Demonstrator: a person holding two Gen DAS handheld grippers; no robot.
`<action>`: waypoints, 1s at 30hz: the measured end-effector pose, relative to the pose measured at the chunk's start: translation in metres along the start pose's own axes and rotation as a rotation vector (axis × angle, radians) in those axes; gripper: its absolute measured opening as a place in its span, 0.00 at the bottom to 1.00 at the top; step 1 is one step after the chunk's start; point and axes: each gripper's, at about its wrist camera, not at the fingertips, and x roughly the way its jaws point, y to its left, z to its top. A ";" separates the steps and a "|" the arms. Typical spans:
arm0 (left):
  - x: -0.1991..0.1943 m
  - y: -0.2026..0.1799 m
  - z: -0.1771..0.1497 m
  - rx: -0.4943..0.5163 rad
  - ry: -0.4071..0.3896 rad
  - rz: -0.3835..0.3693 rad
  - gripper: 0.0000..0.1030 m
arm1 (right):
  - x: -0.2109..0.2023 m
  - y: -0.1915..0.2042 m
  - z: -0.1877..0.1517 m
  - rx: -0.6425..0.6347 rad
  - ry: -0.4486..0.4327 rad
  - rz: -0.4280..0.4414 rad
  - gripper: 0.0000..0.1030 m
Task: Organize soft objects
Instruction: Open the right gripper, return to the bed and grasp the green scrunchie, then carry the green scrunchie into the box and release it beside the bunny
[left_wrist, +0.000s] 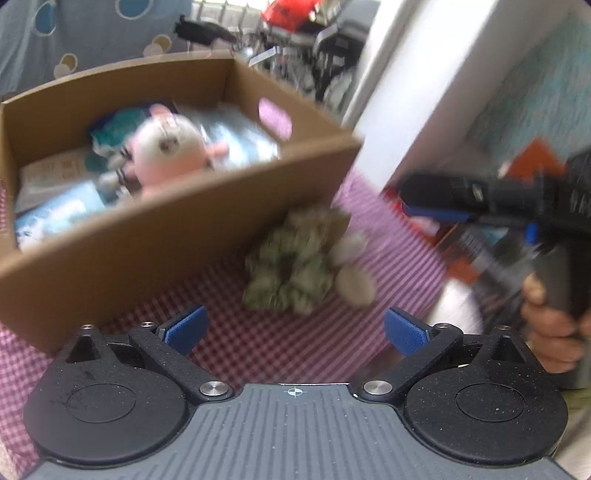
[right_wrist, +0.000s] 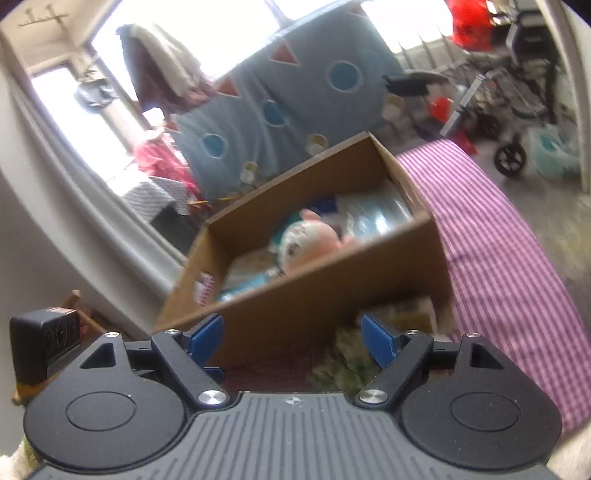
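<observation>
Currently, my left hand-held gripper (left_wrist: 293, 328) is spread with nothing between its pads, and my right hand-held gripper (right_wrist: 291, 338) is likewise spread and empty. The cardboard box (left_wrist: 177, 236) stands on the checked tabletop (left_wrist: 258, 343) and already contains a pink plush toy (left_wrist: 168, 147) among pale soft packets. One green-grey soft toy (left_wrist: 295, 266) lies outside, on the cloth, touching the box's near wall toward its right corner. Judged step: approach for pickup of this remaining item. Next move calls for bringing one spread gripper down around the toy, closing on its bulk, lifting clear of the wall, then releasing it inside the box. Both views are blurred; finer detail cannot be told.
</observation>
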 end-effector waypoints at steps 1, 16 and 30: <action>0.014 -0.004 -0.004 0.024 0.021 0.027 0.99 | 0.007 -0.005 -0.004 0.012 0.010 -0.028 0.81; 0.096 -0.014 -0.001 0.117 0.061 0.074 0.82 | 0.076 -0.027 -0.026 0.027 0.147 -0.159 0.51; 0.066 -0.009 -0.003 0.125 -0.007 0.063 0.52 | 0.059 -0.007 -0.032 0.022 0.134 -0.112 0.24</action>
